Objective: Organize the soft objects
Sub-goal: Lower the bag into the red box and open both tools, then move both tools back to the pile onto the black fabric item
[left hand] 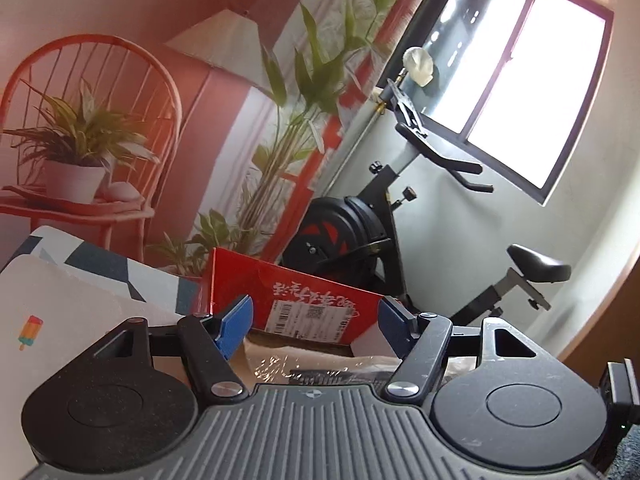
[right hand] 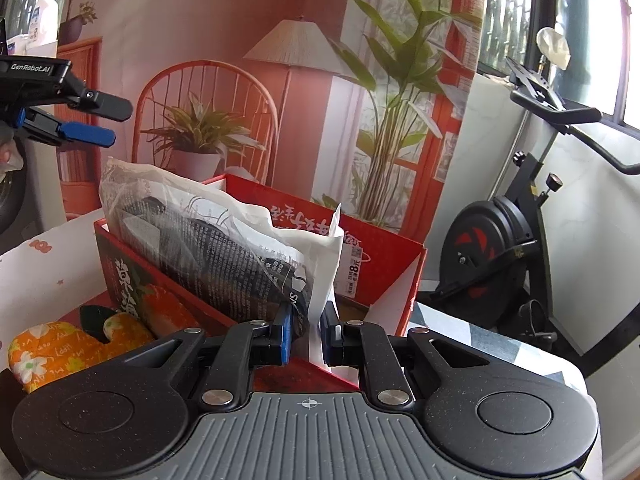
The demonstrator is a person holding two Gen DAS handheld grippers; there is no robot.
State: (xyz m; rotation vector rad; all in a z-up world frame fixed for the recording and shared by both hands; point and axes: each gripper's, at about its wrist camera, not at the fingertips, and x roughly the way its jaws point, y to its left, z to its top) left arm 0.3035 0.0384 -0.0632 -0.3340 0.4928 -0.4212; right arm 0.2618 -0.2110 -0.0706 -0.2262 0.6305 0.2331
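A red cardboard box [right hand: 376, 256] stands on the table; it also shows in the left wrist view [left hand: 288, 292]. A clear plastic bag with a dark garment [right hand: 224, 248] leans in the box, part above its rim. My right gripper [right hand: 307, 332] is shut on the bag's lower corner at the box's near edge. My left gripper [left hand: 316, 320] is open and empty, held above the box; the crinkled bag [left hand: 304, 364] lies below it. The left gripper also shows in the right wrist view [right hand: 86, 120], up at the left. An orange flowered oven mitt [right hand: 68, 348] lies left of the box.
A white pad with a popsicle print [left hand: 48, 320] lies at the left on a patterned cloth [left hand: 100, 256]. An exercise bike [right hand: 516, 240] stands at the right by the window. A printed backdrop with chair, lamp and plants [right hand: 224, 92] hangs behind the table.
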